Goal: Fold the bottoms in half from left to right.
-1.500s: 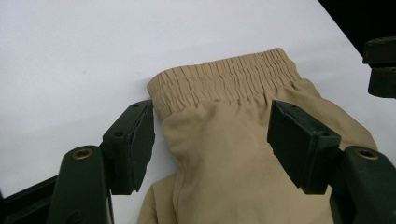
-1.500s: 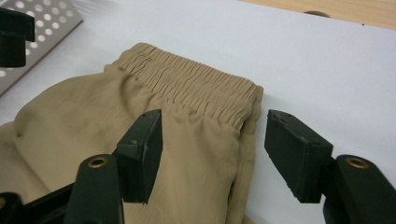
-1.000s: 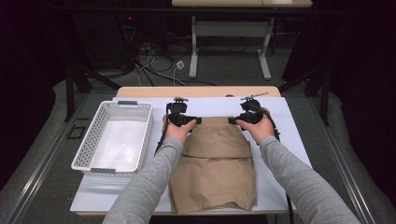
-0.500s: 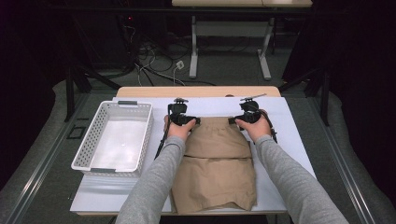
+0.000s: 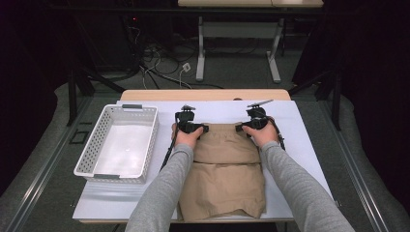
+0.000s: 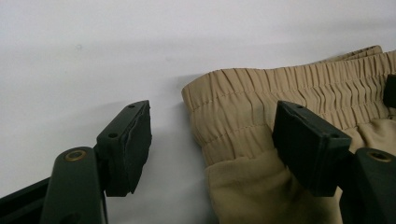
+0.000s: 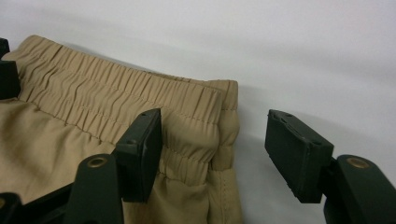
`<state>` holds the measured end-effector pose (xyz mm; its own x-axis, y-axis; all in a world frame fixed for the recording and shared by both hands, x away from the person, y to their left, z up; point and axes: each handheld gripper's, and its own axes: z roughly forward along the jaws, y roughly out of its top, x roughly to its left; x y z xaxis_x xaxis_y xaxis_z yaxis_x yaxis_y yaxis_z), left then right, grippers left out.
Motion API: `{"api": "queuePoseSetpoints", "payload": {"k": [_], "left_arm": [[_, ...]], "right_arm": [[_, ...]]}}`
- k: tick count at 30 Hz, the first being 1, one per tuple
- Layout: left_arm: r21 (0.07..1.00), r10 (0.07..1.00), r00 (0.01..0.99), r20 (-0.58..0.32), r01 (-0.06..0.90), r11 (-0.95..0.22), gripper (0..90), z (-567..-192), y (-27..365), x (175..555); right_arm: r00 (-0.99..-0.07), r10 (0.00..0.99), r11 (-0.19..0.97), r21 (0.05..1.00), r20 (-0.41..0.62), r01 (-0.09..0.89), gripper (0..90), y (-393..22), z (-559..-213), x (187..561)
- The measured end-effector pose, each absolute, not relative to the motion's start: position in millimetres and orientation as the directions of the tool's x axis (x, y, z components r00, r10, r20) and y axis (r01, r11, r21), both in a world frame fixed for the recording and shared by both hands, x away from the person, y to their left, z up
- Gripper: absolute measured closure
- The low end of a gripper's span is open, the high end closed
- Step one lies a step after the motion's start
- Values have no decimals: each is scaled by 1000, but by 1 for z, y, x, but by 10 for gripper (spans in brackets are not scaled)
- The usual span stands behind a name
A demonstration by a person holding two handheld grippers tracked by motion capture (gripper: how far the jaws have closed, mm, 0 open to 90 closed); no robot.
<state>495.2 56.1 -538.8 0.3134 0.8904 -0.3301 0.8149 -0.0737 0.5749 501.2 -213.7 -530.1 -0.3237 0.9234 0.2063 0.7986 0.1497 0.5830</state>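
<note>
Tan shorts (image 5: 227, 179) lie folded on the white table cover (image 5: 300, 125), elastic waistband at the far end. My left gripper (image 5: 191, 126) sits at the waistband's left corner. In the left gripper view its jaws (image 6: 212, 121) stand open astride that corner (image 6: 233, 112): one pad over the cloth, the other over bare table, neither pressing. These jaws have just been opening a little. My right gripper (image 5: 254, 124) is at the right corner. Its jaws (image 7: 215, 126) are also open astride the waistband (image 7: 93, 102), not pinching it.
A white slotted basket (image 5: 92, 145) stands empty on the left of the table. The wooden table edge (image 5: 203, 94) runs behind the grippers. Desk legs and cables are on the floor beyond.
Both hands have sunk a little toward the table at the waistband corners. The shorts lie as before.
</note>
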Motion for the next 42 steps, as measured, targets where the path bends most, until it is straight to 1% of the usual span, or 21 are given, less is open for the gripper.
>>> {"api": "queuePoseSetpoints", "payload": {"k": [4, 9, 13, 18, 25, 26, 27, 28, 29, 36, 42], "left_arm": [[569, 891, 318, -324, 818, -85, 283, -542, 55, 496], [557, 888, 317, -333, 826, -86, 285, -545, 55, 497], [548, 881, 317, -351, 832, -81, 285, -546, 56, 498], [552, 881, 330, -340, 828, -98, 289, -547, 56, 498], [551, 875, 343, -341, 827, -109, 311, -547, 56, 499], [549, 870, 346, -351, 829, -108, 325, -547, 56, 499], [544, 858, 349, -376, 833, -100, 369, -547, 56, 499], [538, 848, 350, -398, 838, -94, 432, -547, 56, 499], [536, 846, 350, -402, 839, -93, 465, -547, 56, 499], [523, 837, 347, -423, 848, -87, 513, -548, 57, 501], [526, 836, 351, -421, 846, -91, 549, -547, 57, 500]], "right_arm": [[-322, 921, 148, 572, 217, 807, 367, -215, -534, 502], [-311, 918, 125, 563, 248, 817, 395, -217, -538, 503], [-317, 912, 123, 562, 262, 818, 438, -218, -540, 503], [-329, 904, 131, 554, 274, 822, 513, -217, -540, 504], [-321, 902, 118, 549, 290, 827, 525, -218, -541, 504], [-315, 902, 111, 547, 295, 830, 528, -218, -541, 504], [-312, 902, 107, 545, 299, 831, 535, -218, -542, 504], [-311, 899, 105, 539, 307, 836, 542, -219, -542, 504], [-309, 898, 101, 538, 312, 837, 548, -219, -542, 504], [-317, 895, 103, 545, 315, 832, 613, -218, -542, 503], [-333, 892, 117, 554, 306, 824, 691, -215, -540, 501]]}}
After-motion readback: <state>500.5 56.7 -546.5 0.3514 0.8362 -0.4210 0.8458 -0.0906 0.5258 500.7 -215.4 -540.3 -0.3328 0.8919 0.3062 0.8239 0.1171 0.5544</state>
